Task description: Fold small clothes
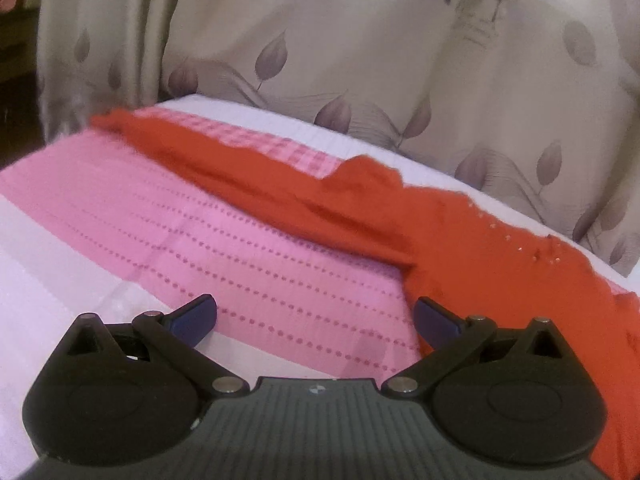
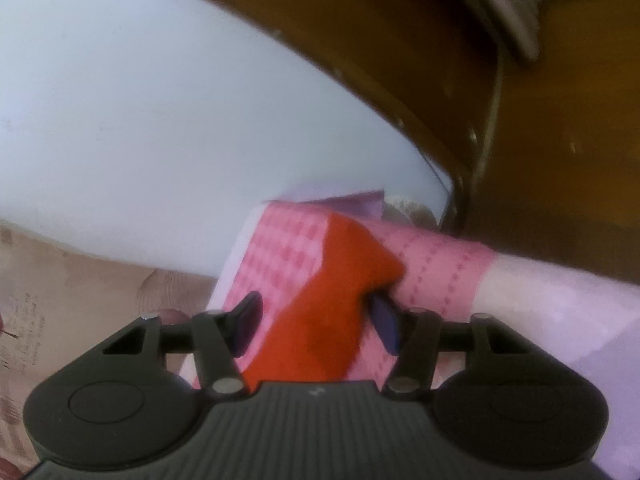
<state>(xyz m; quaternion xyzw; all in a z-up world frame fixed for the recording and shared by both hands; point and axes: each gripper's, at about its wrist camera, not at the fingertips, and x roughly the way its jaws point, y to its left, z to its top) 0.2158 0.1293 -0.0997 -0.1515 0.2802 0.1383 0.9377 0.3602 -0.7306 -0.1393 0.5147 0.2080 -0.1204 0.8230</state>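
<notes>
A red garment (image 1: pixel 360 216) lies stretched out in a long diagonal band over a pink cloth (image 1: pixel 200 232) with dotted lines and a checked edge. My left gripper (image 1: pixel 316 318) hovers open over the pink cloth. Its right fingertip is at the red garment's near edge and nothing is between the pads. In the right wrist view one end of the red garment (image 2: pixel 320 300) lies between the fingers of my right gripper (image 2: pixel 314 308). The right pad (image 2: pixel 384 324) touches the red fabric. The left pad (image 2: pixel 248 324) stands apart from it, over the checked pink cloth (image 2: pixel 280 248).
A beige curtain (image 1: pixel 400 60) with a leaf print hangs close behind the bed. The white sheet (image 1: pixel 40 280) runs on at the left. In the right wrist view a pale wall (image 2: pixel 160 120) and dark wooden furniture (image 2: pixel 540 160) stand beyond the bed's corner.
</notes>
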